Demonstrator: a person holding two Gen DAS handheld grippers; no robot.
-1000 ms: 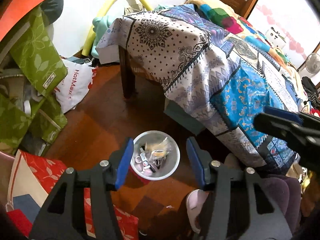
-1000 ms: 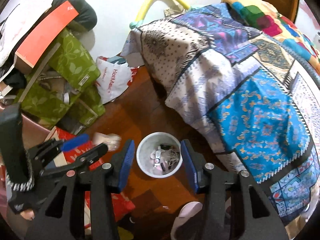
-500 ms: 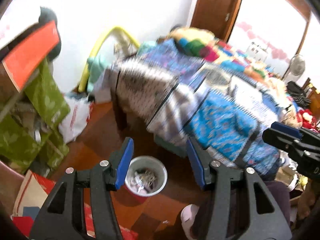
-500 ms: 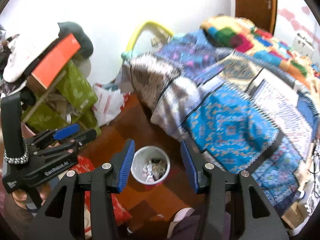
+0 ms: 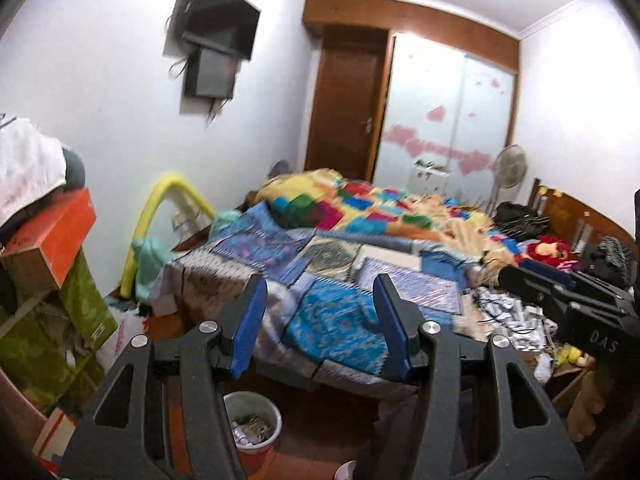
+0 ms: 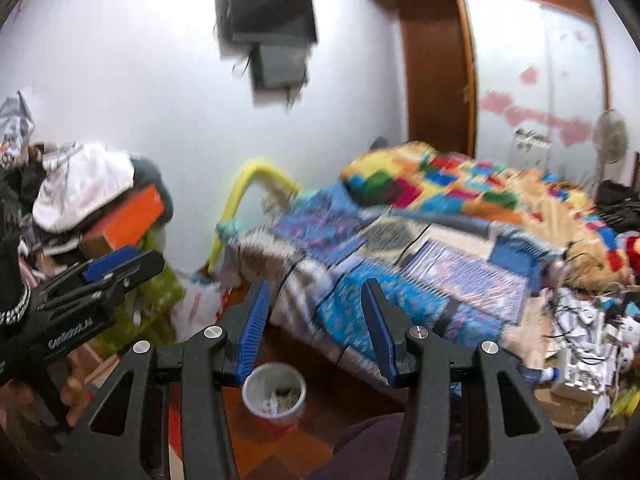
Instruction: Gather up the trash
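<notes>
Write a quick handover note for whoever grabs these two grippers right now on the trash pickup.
Left gripper: jaws apart, nothing between them.
Right gripper: jaws apart, also empty.
Both are raised and point across the room toward the bed.
Trash bin: on the wooden floor at the foot of the bed, below the grippers, already holding scraps.
Done: some trash is in the bin.
Left: probably the loose litter at the bed's right side; check what there is really trash.
</notes>
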